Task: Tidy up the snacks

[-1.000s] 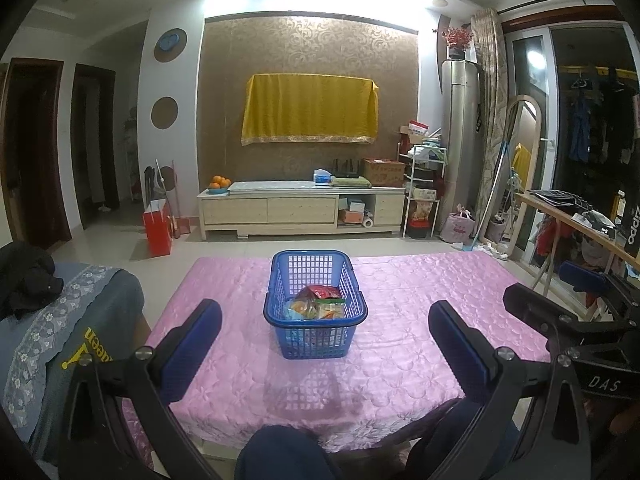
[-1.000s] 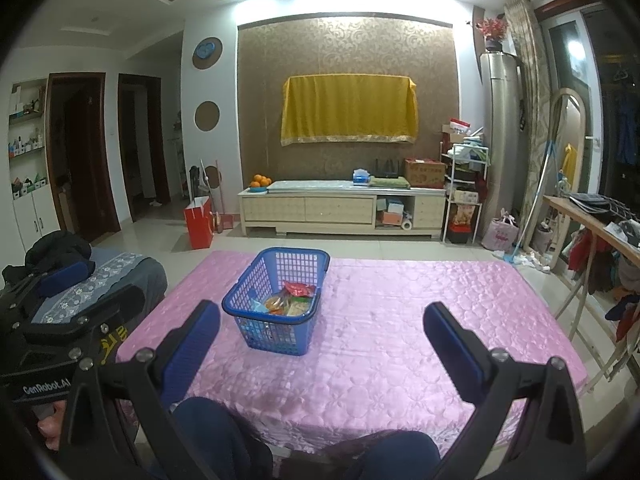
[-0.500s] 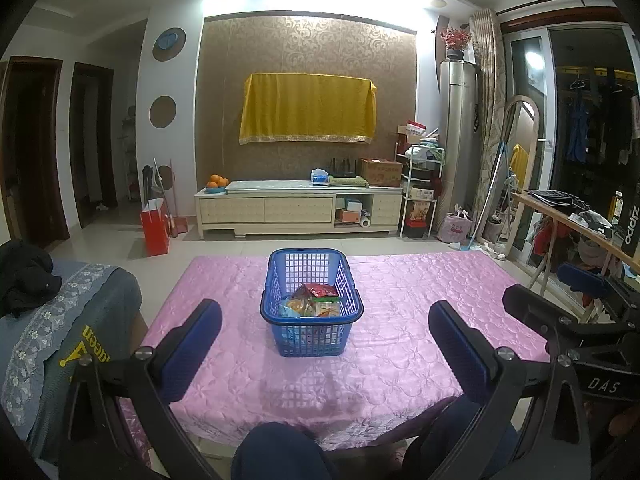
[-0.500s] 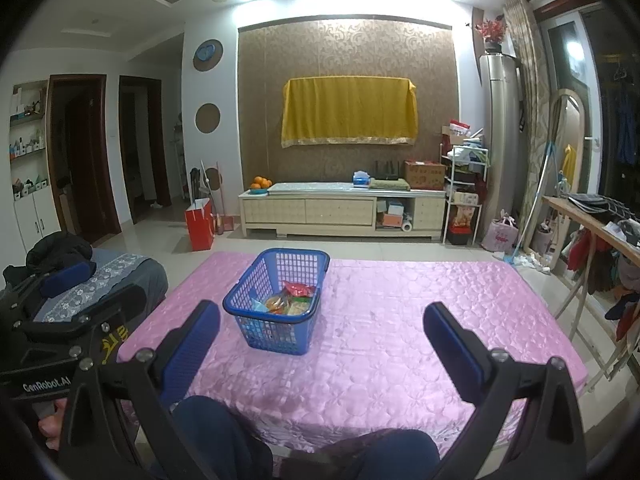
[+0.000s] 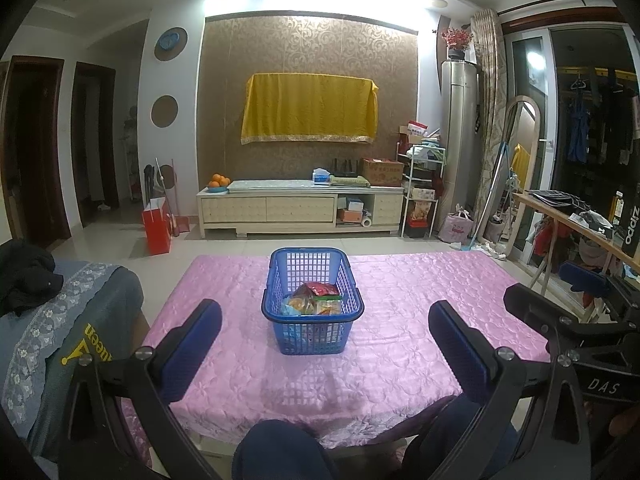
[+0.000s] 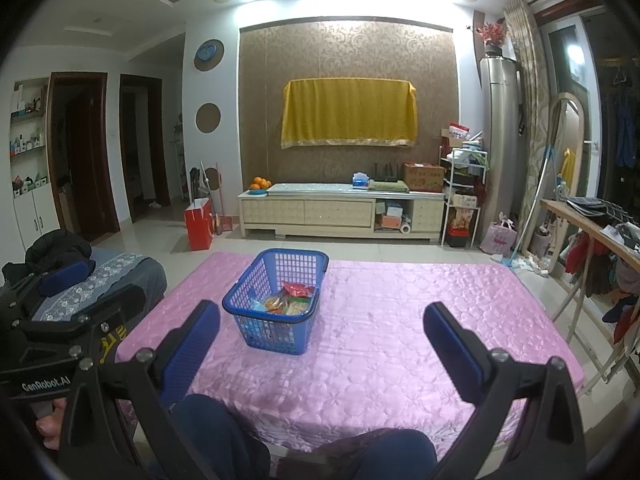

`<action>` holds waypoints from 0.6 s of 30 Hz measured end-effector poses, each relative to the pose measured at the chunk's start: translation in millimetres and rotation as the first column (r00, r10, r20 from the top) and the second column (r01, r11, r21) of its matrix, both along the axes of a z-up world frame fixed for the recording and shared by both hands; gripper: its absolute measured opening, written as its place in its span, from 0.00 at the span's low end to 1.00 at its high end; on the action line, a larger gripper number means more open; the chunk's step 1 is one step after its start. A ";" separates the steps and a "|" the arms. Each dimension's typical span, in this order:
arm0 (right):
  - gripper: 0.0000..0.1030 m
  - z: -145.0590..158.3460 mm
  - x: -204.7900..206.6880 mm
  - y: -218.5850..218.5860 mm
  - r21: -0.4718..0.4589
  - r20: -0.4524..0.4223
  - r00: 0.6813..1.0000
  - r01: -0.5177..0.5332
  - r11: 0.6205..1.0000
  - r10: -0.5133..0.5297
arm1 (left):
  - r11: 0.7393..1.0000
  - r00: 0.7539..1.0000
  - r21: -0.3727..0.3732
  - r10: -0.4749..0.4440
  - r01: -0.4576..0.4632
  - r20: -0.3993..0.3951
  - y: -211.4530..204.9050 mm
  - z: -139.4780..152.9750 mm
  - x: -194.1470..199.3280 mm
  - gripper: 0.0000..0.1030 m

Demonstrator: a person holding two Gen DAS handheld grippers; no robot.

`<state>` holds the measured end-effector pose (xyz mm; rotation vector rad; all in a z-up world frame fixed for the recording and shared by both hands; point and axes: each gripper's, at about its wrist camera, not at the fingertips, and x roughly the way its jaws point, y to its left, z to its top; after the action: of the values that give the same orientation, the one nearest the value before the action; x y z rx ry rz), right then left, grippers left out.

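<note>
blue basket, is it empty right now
No, the blue basket on the pink tablecloth holds several snack packets, including a red one on top.

My left tool (image 5: pixel 325 344) hangs with its blue-padded fingers (image 5: pixel 192 344) spread wide, nothing between them. My right tool (image 6: pixel 322 342) sits the same way, fingers (image 6: pixel 452 350) wide apart and empty, level with the left and just to its right. Below both tools my knees (image 5: pixel 280 450) show in dark trousers.
</note>
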<state>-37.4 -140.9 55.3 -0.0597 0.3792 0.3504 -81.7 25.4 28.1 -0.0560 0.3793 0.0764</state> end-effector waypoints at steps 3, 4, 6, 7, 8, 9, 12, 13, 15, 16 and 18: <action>1.00 -1.0 -0.1 0.4 0.001 0.000 1.000 0.000 1.000 0.000 | 1.000 1.000 0.000 -0.001 0.001 0.000 0.0 0.8 -0.4 0.99; 1.00 -1.1 0.2 0.2 0.001 -0.002 1.000 0.000 1.000 0.000 | 1.000 1.000 -0.001 -0.002 0.002 0.000 0.1 0.8 -0.4 0.99; 1.00 -1.1 -0.3 0.4 0.000 -0.003 1.000 0.000 1.000 0.000 | 1.000 1.000 0.000 -0.002 0.002 -0.001 0.0 0.4 -0.7 0.99; 1.00 -1.5 -0.8 0.4 0.000 -0.004 1.000 0.000 1.000 0.000 | 1.000 1.000 0.000 -0.001 0.001 -0.002 -0.2 0.5 -0.9 0.99; 1.00 -1.3 -1.0 0.2 -0.001 -0.003 1.000 0.000 1.000 0.000 | 1.000 1.000 0.001 0.000 0.000 -0.002 -0.3 0.6 -1.3 0.99; 1.00 -1.4 -1.0 0.1 -0.001 -0.004 1.000 -0.001 1.000 0.001 | 1.000 1.000 0.000 -0.001 0.001 -0.003 -0.3 1.0 -1.5 0.99; 1.00 -1.4 -1.0 0.0 -0.001 -0.006 1.000 -0.002 1.000 0.002 | 1.000 1.000 -0.004 0.000 0.000 -0.007 -1.2 0.6 -1.8 0.99; 1.00 -1.7 -1.3 0.1 -0.001 -0.006 1.000 -0.002 1.000 0.002 | 1.000 1.000 -0.006 0.001 -0.001 -0.008 -1.3 0.4 -2.1 0.99; 1.00 -1.6 -1.3 0.6 0.000 -0.008 1.000 -0.003 1.000 0.003 | 1.000 1.000 -0.005 0.002 -0.002 -0.009 -0.9 0.9 -2.8 0.99; 1.00 -1.2 -1.3 0.5 0.000 -0.006 1.000 -0.003 1.000 0.003 | 1.000 1.000 -0.004 0.002 -0.002 -0.009 -1.2 0.8 -3.1 0.99; 1.00 -1.4 -1.2 0.7 -0.002 -0.006 1.000 -0.002 1.000 0.002 | 1.000 1.000 -0.006 0.001 -0.001 -0.009 -1.3 0.7 -2.9 0.99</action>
<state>-38.6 -140.2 53.9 -0.0608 0.3850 0.3525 -84.6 24.1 28.8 -0.0619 0.3890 0.0768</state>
